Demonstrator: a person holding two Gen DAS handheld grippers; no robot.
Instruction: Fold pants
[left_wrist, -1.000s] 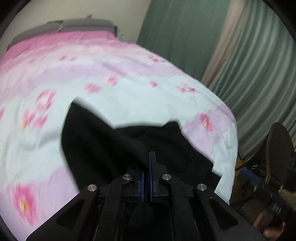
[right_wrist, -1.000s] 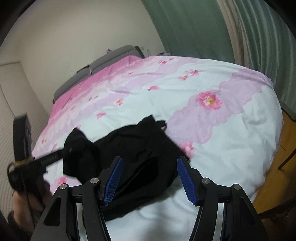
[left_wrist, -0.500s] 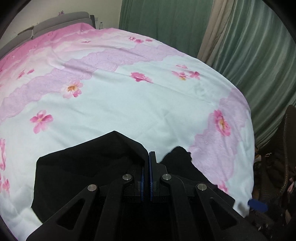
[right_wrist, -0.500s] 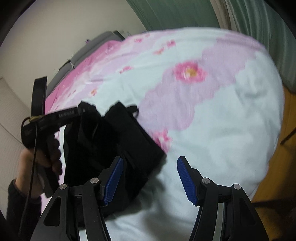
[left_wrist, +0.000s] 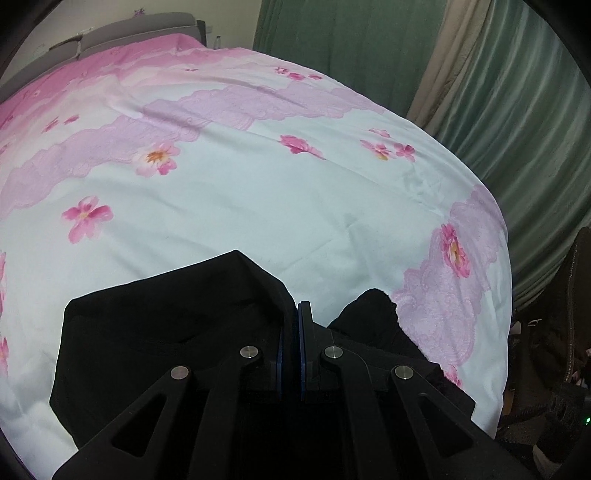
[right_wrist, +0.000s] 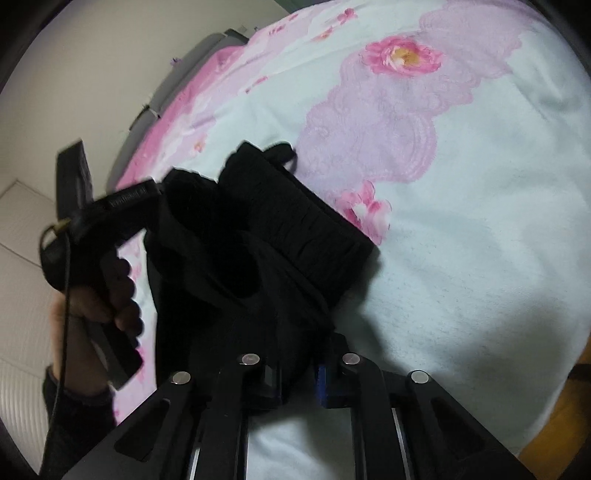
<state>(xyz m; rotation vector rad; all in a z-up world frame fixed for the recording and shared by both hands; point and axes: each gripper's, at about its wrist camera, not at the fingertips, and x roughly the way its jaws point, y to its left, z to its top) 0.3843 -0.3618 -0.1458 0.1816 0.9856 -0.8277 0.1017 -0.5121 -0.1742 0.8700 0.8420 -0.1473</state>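
Already both claws were clamped on the black pants (left_wrist: 173, 332): left gripper (left_wrist: 298, 321) and right gripper (right_wrist: 295, 369), mid-fold on the floral bedspread (left_wrist: 295, 192); next, lay the edge flat.

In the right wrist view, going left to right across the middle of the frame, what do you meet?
Hand gripping the left gripper → black pants → floral bedspread.
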